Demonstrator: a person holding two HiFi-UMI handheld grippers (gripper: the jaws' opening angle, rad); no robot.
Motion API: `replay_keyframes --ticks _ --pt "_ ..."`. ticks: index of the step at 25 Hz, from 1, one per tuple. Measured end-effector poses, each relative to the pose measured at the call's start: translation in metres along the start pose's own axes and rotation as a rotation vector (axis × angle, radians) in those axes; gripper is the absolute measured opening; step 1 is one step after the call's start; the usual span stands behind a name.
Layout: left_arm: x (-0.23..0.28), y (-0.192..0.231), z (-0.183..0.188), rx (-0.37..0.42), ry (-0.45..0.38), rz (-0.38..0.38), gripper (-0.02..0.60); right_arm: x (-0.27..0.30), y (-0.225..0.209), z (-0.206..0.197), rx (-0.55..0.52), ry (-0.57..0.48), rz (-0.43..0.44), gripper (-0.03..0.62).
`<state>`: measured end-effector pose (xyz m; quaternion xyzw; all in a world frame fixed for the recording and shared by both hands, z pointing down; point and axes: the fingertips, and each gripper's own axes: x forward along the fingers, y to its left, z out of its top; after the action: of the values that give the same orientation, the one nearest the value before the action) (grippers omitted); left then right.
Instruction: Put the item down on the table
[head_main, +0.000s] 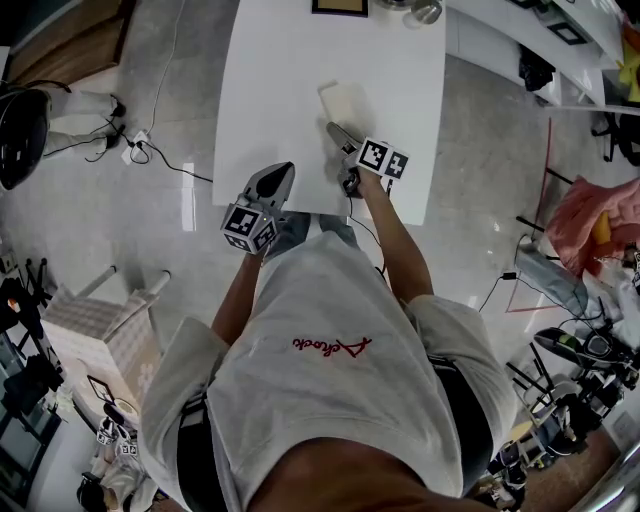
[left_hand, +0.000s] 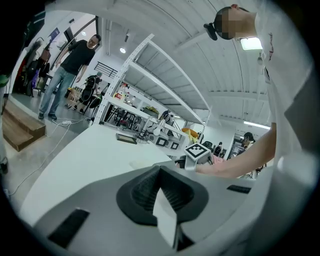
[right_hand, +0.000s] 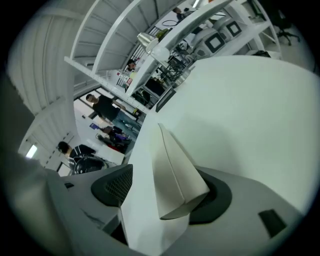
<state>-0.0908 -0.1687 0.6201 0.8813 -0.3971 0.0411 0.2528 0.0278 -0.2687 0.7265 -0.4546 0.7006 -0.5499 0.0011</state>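
Right gripper view shows your right gripper (right_hand: 165, 202) released, jaws wide apart. The pale folded item (right_hand: 175, 170) stands between them, apparently resting on the white table (right_hand: 250, 110) and leaning toward one pad (right_hand: 219, 199). If you pull back crooked, that pad could drag or tip it, so back straight out. Your left gripper (left_hand: 162, 197) is clenched, with a pale sliver (left_hand: 166, 222) at its seam. No container sits near either gripper.
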Motion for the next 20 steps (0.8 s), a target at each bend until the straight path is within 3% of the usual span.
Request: replay_keyframes --ticks 20 --pt "0.000 0.000 0.000 -0.017 -0.003 -0.005 0.014 -0.002 -0.015 -0.005 -0.501 0.087 -0.238 0.331"
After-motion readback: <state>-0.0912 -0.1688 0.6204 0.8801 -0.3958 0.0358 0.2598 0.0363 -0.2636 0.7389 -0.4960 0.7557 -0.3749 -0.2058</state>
